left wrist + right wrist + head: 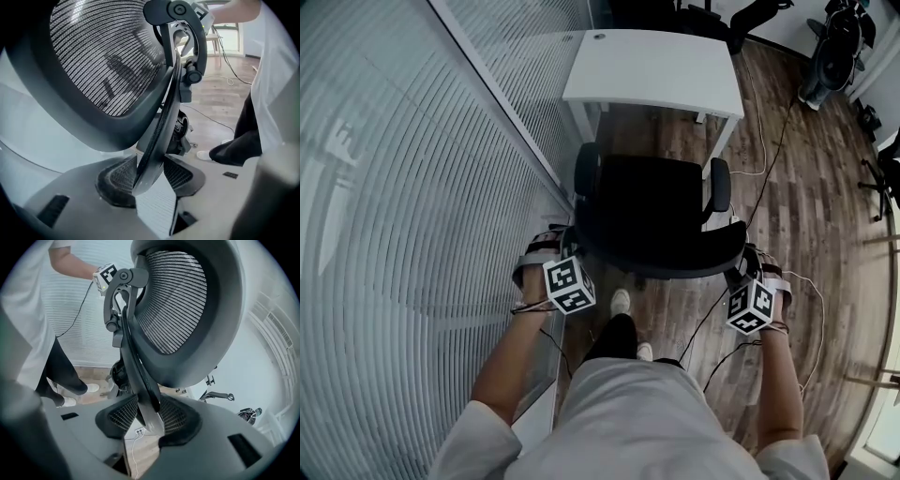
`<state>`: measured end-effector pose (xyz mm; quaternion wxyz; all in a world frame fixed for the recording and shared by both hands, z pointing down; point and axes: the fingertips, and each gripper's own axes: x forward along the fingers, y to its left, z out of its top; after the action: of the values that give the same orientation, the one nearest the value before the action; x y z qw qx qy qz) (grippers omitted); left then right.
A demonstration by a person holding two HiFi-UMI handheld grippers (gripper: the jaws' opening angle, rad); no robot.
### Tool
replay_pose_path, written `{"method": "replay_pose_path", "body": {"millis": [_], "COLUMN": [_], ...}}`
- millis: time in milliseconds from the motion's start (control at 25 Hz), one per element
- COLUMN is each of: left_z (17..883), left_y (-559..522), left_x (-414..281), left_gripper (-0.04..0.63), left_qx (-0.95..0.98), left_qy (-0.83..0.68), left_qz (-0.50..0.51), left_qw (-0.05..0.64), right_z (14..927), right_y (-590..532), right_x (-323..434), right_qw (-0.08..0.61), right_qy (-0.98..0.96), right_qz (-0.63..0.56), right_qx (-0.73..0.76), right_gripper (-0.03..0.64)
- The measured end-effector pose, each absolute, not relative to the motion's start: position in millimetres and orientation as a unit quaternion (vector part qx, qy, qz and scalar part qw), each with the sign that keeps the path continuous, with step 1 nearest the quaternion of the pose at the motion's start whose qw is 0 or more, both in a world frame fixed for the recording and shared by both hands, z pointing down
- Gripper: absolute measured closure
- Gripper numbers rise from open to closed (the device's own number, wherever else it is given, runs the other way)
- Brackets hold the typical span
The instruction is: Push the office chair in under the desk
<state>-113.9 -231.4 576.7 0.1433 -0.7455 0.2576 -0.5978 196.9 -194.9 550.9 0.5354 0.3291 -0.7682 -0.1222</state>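
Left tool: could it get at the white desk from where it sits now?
Probably not as things stand. The left tool is shut on the backrest rim of the office chair, and the whole chair stands between it and the desk.

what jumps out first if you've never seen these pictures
The black office chair fills the middle of the head view, its seat facing the white desk just beyond it. The left gripper and right gripper each clamp a side edge of its mesh backrest. A striped glass wall runs along the left.
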Motion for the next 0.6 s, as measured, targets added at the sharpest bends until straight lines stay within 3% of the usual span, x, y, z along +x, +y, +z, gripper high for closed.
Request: {"method": "replay_pose_path", "body": {"millis": [600], "left_z": [581.7], "left_y": [-300.3], "left_x": [-107.5], "left_gripper": [0.411], "left_qx": [-0.751], "left_qy": [0.244], "left_qz": [-0.594], "left_qw": [0.153], "right_z": [556.9], "right_y": [-257.9], "right_x": [201.8], "right_qw": [0.545], "right_qy": [-0.760], "right_qz": [-0.107], "right_qx": [0.337], "right_gripper": [0.463]}}
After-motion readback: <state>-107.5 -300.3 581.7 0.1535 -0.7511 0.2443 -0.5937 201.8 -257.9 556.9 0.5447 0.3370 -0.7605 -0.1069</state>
